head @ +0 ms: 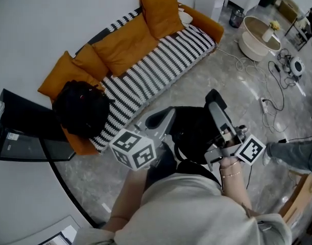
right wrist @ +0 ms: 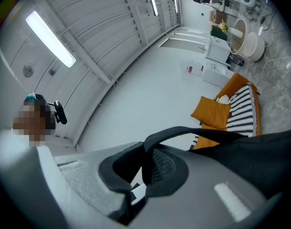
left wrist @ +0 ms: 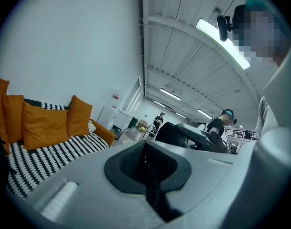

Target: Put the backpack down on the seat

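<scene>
Head view only: whole sofa (head: 161, 68) w/ striped seat and orange cushions (head: 122, 42) along the far-left wall, a second black bag (head: 81, 108) lying on its left end, cables (head: 270, 86) on the floor at right. The backpack (head: 194, 131) hangs in the air between both grippers, near side of the sofa, well apart from the seat. Left gripper view adds what the head view lacks: it looks level across the room, w/ the backpack and the right gripper beyond its tips and a standing person (left wrist: 159, 119) far off. Right gripper view tilts up to the ceiling lights and catches just the sofa's far end at right. Right gripper (right wrist: 147, 156) is clenched on the backpack's black strap (right wrist: 197, 133), which runs out to the right into the black fabric. Left gripper (left wrist: 145, 151) has its jaws pressed together; no strap can be made out between them, and in the head view its tip sits just beside the backpack.
</scene>
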A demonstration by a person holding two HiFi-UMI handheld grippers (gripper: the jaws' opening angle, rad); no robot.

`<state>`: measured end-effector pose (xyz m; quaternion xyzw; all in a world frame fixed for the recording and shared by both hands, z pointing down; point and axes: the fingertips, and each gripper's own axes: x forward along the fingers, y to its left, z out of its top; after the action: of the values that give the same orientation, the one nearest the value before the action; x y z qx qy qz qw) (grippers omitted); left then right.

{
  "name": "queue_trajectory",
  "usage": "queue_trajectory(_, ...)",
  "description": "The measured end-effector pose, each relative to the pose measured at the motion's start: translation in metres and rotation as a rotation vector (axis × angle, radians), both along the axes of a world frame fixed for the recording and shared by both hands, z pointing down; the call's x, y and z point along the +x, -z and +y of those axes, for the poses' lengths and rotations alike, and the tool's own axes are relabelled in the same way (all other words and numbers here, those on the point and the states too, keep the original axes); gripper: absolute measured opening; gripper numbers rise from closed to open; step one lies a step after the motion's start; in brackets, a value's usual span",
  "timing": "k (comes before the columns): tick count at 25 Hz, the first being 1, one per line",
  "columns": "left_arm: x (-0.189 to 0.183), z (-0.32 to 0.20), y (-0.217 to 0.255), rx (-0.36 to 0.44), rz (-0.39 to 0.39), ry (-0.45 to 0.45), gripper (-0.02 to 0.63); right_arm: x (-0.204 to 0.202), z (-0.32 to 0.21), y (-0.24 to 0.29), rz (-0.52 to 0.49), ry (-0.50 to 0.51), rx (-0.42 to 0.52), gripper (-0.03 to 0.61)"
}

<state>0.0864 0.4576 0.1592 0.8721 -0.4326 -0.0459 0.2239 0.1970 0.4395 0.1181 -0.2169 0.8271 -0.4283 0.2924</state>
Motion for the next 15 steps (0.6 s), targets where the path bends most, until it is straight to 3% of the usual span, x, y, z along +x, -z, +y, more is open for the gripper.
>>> queue_trajectory(10, -0.054, -0.147, -0.001, -0.017, -0.010, -0.047, 0.006, -0.062, -0.135, 0.007, -0.008, -0.020, 0.048, 0.023)
queue_trajectory(15, -0.077, -0.218, -0.001, -0.041, -0.005, -0.124, 0.006, -0.098, -0.207, 0.013, -0.017, -0.037, 0.043, 0.023)
